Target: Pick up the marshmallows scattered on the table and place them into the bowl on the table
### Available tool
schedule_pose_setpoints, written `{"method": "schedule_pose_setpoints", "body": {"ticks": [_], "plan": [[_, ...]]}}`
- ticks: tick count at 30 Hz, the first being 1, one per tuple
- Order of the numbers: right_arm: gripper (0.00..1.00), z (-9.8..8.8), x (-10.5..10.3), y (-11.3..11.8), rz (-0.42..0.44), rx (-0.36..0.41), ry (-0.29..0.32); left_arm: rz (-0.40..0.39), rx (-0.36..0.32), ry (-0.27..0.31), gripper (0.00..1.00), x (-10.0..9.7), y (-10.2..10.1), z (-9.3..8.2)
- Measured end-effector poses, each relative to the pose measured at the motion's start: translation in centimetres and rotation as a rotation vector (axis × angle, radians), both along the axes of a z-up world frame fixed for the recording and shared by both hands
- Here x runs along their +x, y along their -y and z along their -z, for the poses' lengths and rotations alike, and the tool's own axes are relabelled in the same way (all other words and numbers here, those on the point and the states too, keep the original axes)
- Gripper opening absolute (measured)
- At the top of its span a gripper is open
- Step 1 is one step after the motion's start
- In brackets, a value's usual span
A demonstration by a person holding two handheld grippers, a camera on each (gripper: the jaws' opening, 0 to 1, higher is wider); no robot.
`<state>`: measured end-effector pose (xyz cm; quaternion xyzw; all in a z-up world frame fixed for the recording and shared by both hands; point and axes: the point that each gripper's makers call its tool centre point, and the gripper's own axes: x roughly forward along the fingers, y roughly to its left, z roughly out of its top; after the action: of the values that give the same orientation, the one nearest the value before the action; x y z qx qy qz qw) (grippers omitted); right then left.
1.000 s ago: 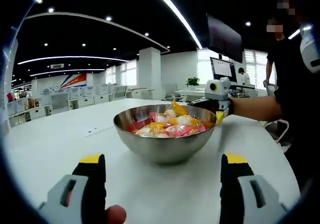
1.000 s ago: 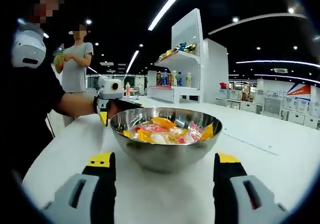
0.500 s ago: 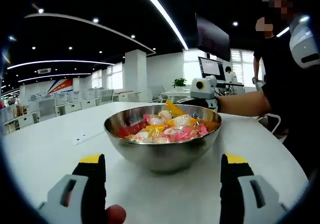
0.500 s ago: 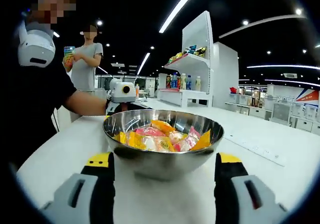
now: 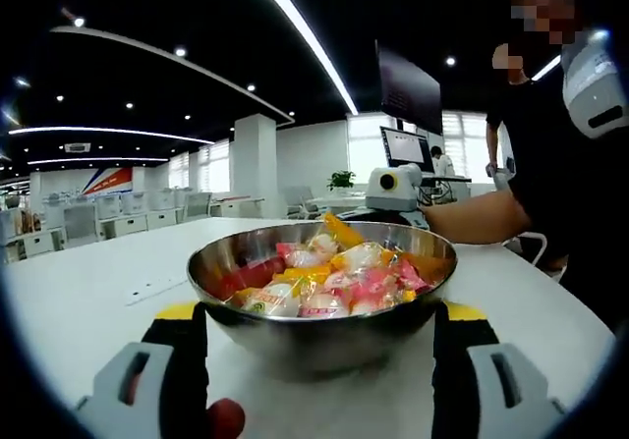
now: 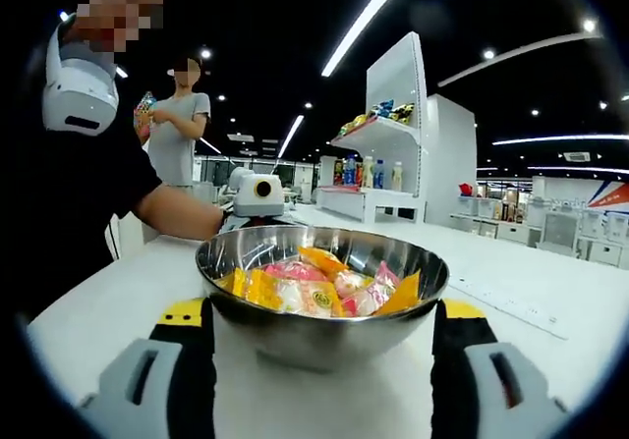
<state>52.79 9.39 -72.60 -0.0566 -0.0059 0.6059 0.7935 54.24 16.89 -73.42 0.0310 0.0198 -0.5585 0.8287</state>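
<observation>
Now both your tools, left (image 5: 319, 336) and right (image 6: 321, 333), gape empty astride the bowl (image 5: 321, 292); nudging it risks spilling marshmallows (image 6: 314, 287).

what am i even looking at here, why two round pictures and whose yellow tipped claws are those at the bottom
A person holds a two-jaw gripper in each hand, and each gripper carries a fisheye camera, hence the round pictures. The left gripper rises from the bottom of the left gripper view, the right gripper from the bottom of the right gripper view. Both stand open, one jaw either side of a steel bowl on a white table, gripping nothing. The bowl holds wrapped marshmallows in pink, yellow and orange. The two views face each other across the bowl.
</observation>
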Motion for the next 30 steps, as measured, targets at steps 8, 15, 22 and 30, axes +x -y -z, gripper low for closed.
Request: {"method": "schedule_pose_setpoints", "body": {"ticks": [8,15,22,30], "plan": [[0.87,0.1,0.5,0.4,0.004,0.022,0.000,0.000,-0.007,0.001,0.95,-0.3,0.3,-0.1],[0.86,0.1,1.6,1.2,0.001,0.015,0.004,0.004,0.006,-0.016,0.95,-0.2,0.1,0.0],[0.86,-0.8,3.3,1.8,0.004,0.029,0.014,0.006,-0.008,-0.002,0.95,0.6,0.0,-1.5],[0.86,-2.6,5.6,2.1,0.009,0.018,0.055,0.005,-0.003,0.015,0.96,2.9,0.2,-2.9]]}}
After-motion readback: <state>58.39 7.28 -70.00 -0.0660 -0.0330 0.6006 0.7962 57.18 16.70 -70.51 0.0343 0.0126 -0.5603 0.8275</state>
